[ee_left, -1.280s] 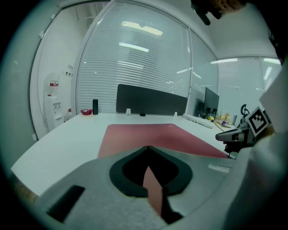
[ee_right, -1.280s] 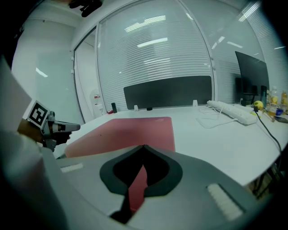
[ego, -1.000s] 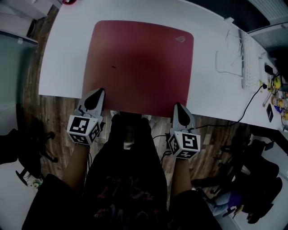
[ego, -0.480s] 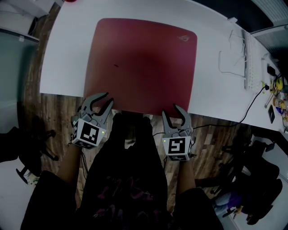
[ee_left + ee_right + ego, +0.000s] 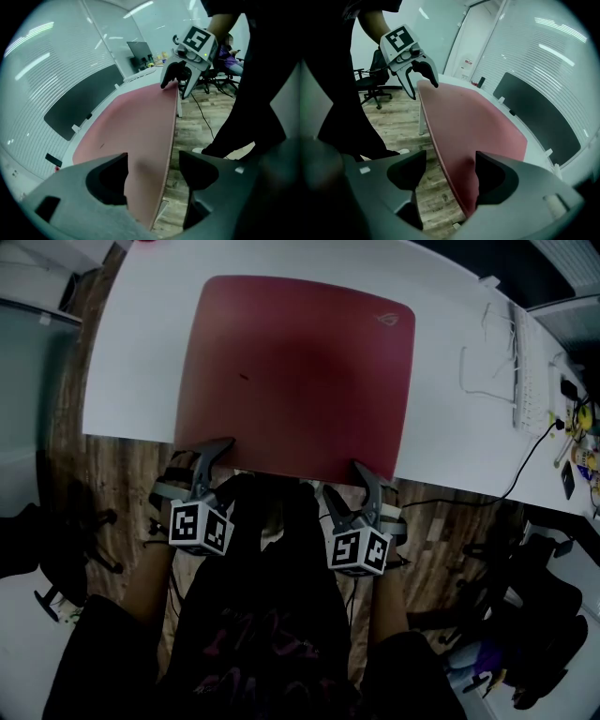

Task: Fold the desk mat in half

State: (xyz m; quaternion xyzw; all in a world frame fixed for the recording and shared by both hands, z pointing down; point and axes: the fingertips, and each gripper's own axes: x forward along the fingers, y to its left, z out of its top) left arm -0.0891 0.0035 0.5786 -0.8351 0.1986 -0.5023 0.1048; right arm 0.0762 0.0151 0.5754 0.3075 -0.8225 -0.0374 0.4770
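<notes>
At the desk mat's (image 5: 295,371) near edge, your left gripper (image 5: 195,465) & right gripper (image 5: 342,479) straddle it, jaws just opened wide, nothing pinched yet, so clamp both evenly.

I see the desk mat (image 5: 295,371), dark red with rounded corners, lying flat and unfolded on the white bench (image 5: 141,352). Its near edge reaches the bench's front edge, and a small logo (image 5: 385,319) marks its far right corner.
</notes>
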